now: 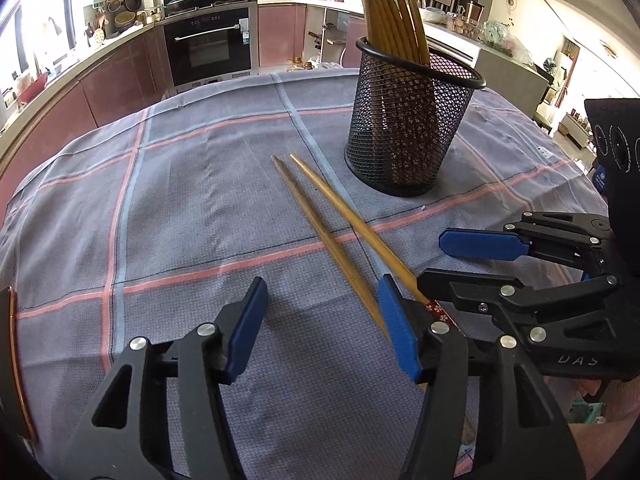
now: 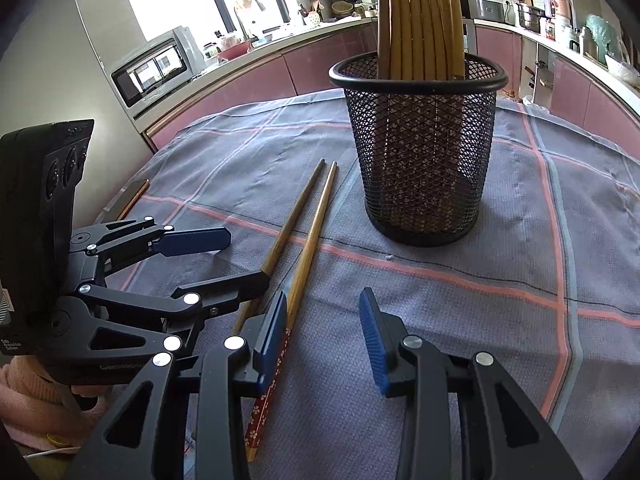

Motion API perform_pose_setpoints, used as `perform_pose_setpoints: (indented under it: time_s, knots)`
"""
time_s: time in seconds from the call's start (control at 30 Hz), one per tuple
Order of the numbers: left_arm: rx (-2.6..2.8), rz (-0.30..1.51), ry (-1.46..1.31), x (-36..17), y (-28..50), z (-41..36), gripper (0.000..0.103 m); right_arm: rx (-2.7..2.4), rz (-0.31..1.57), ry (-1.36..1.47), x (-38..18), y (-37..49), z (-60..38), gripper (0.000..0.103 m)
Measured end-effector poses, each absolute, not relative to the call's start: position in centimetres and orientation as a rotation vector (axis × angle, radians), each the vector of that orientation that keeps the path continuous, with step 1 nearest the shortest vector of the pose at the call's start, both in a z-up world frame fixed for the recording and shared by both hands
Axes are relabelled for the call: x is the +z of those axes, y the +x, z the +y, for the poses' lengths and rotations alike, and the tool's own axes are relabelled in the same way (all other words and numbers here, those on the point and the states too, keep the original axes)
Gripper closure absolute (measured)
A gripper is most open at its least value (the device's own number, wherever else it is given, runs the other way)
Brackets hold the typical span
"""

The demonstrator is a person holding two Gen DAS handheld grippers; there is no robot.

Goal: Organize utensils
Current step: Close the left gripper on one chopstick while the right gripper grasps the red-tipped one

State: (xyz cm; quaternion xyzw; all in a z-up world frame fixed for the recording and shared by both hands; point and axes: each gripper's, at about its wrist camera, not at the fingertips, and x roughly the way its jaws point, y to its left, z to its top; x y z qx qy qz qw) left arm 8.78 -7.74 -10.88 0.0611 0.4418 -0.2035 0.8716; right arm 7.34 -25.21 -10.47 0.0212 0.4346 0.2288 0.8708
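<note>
Two wooden chopsticks [image 1: 332, 224] with red flowered ends lie side by side on the checked tablecloth, tips toward a black mesh holder [image 1: 408, 120]. They also show in the right wrist view [image 2: 304, 236]. The holder [image 2: 420, 148] stands upright with several chopsticks in it. My left gripper [image 1: 324, 292] is open and empty, low over the cloth, its right finger beside the chopsticks. My right gripper [image 2: 324, 308] is open and empty, its left finger next to the chopsticks' handle ends. Each gripper shows in the other's view, the right one [image 1: 472, 256] and the left one [image 2: 240, 256].
The table is covered by a grey-blue cloth [image 1: 180, 208] with pink and pale blue lines. A thin dark object with a copper edge [image 2: 128, 200] lies at the table's left edge. Kitchen counters, an oven [image 1: 208, 48] and a microwave [image 2: 152, 68] stand beyond the table.
</note>
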Motion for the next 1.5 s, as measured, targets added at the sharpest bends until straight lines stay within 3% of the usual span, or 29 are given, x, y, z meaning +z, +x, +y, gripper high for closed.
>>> perform_pose_setpoints:
  time_s: [0.53, 1.0, 1.27, 1.5]
  knots:
    - [-0.449, 0.934, 0.082, -11.0, 8.7, -6.7, 0.058, 0.471, 0.900, -0.023, -10.4, 9.2, -23.0, 0.068]
    - [-0.452, 0.940, 0.060, -10.9, 10.0, -6.7, 0.067, 0.446, 0.903, -0.051, -10.5, 10.6, -22.5, 0.084]
    - [-0.436, 0.937, 0.064, -11.0, 10.8, -7.2, 0.071, 0.445, 0.905, -0.034, -10.6, 10.8, -22.6, 0.084]
    - [-0.437, 0.938, 0.028, -11.2, 11.0, -7.5, 0.089, 0.439, 0.907, 0.012, -10.6, 10.8, -23.2, 0.094]
